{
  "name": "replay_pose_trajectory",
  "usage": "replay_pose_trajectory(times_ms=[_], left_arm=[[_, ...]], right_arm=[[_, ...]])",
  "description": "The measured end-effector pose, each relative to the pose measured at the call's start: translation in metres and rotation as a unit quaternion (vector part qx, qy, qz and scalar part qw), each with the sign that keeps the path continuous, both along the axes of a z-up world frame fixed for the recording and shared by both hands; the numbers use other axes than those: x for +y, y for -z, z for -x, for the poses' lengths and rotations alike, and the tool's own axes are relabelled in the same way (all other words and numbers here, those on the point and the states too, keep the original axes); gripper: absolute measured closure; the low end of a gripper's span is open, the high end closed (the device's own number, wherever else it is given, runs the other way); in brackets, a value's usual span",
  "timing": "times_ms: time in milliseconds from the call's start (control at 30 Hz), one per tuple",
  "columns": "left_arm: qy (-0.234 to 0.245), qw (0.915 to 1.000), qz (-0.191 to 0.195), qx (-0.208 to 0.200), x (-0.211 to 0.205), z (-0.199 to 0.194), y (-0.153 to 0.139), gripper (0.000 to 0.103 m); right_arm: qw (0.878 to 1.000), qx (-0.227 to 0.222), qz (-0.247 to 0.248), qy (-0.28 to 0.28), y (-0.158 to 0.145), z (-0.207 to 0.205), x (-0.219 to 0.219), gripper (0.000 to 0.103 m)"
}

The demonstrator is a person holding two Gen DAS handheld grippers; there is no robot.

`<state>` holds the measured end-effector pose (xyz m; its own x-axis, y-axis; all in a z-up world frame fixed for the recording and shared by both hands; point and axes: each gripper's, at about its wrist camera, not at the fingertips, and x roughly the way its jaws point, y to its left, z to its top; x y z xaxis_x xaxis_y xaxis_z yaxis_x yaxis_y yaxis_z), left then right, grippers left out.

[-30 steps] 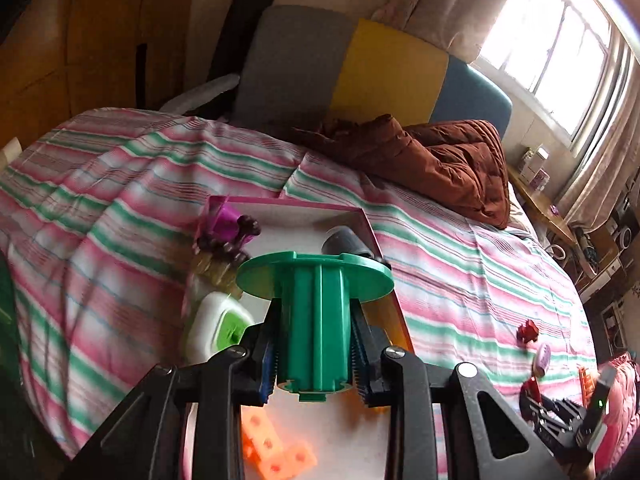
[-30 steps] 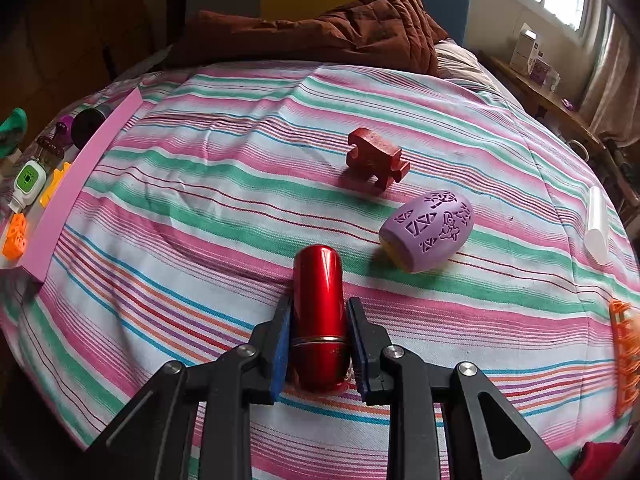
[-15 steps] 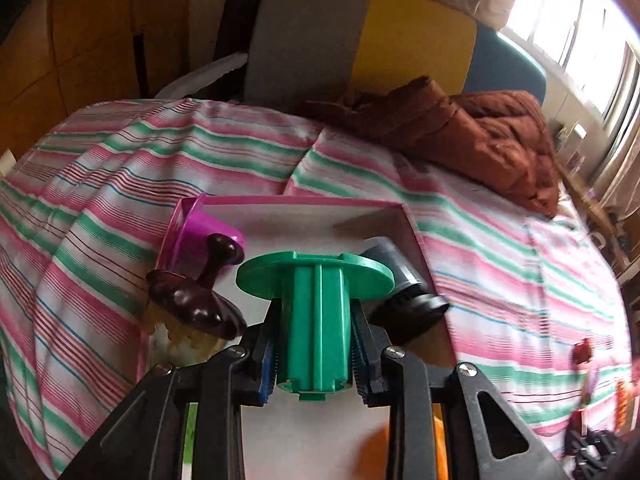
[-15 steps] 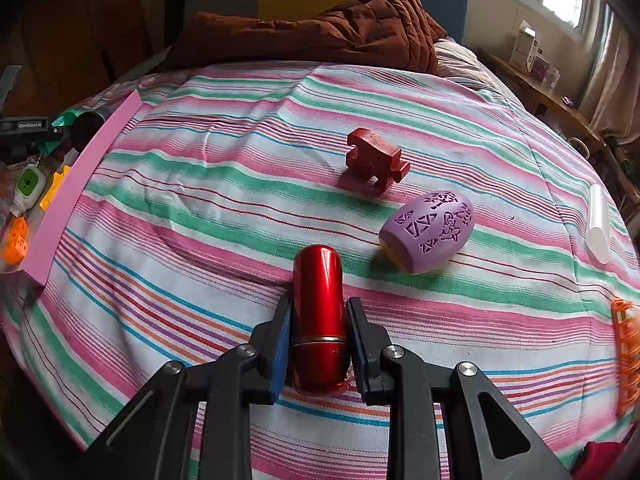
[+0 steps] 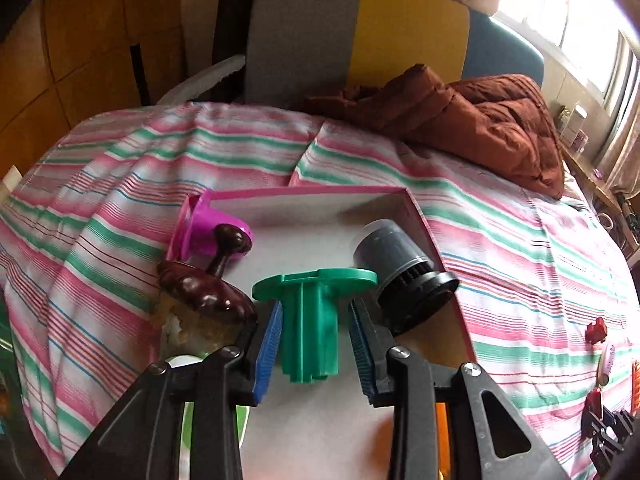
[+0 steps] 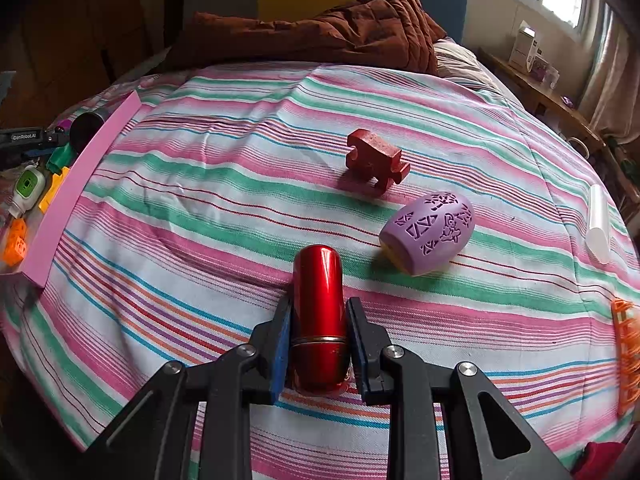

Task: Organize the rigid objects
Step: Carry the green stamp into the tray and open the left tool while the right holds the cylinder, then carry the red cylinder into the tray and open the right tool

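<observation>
A green plastic spool (image 5: 310,320) stands on the white floor of the pink-rimmed box (image 5: 416,208), between the jaws of my left gripper (image 5: 314,344). Those jaws are opening, and a narrow gap shows on each side of the spool's stem. In the right wrist view my right gripper (image 6: 318,344) is shut on a shiny red cylinder (image 6: 318,288) that lies on the striped bedspread. Beyond it lie a red puzzle-shaped block (image 6: 376,158) and a purple egg-shaped shell (image 6: 430,232).
The box also holds a dark brown wooden brush (image 5: 204,284), a magenta cup (image 5: 208,228) and a grey-black cylinder (image 5: 400,268) close to the spool. A brown quilted jacket (image 5: 480,120) lies at the bed's head. A white tube (image 6: 598,228) and an orange piece (image 6: 626,344) lie at the right.
My left gripper has moved forward and down into the box with the green spool, and its pads have come off the spool's stem. The right gripper and red cylinder have not moved.
</observation>
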<state>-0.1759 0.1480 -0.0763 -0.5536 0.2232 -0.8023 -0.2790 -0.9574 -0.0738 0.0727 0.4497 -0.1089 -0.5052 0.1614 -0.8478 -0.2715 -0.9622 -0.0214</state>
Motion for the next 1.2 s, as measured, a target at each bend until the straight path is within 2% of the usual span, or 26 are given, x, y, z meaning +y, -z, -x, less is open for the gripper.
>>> replay_pose_trajectory(times_ms=[300, 467, 733, 1200], left_arm=[[0.005, 0.9982, -0.008, 0.059, -0.01, -0.046, -0.037, 0.069], [0.009, 0.9969, -0.016, 0.077, -0.015, -0.075, -0.052, 0.069], [0.02, 0.9964, -0.016, 0.081, -0.018, -0.106, -0.061, 0.069], [0.02, 0.997, -0.009, 0.074, -0.03, -0.13, -0.055, 0.069]], right_arm=[[1.0, 0.0, -0.007, -0.003, 0.0, 0.0, -0.001, 0.076], [1.0, 0.001, -0.013, -0.004, 0.0, 0.0, -0.004, 0.076], [1.0, 0.002, -0.02, -0.006, 0.002, -0.001, -0.007, 0.076], [0.999, 0.004, -0.034, -0.009, 0.002, -0.002, -0.011, 0.076]])
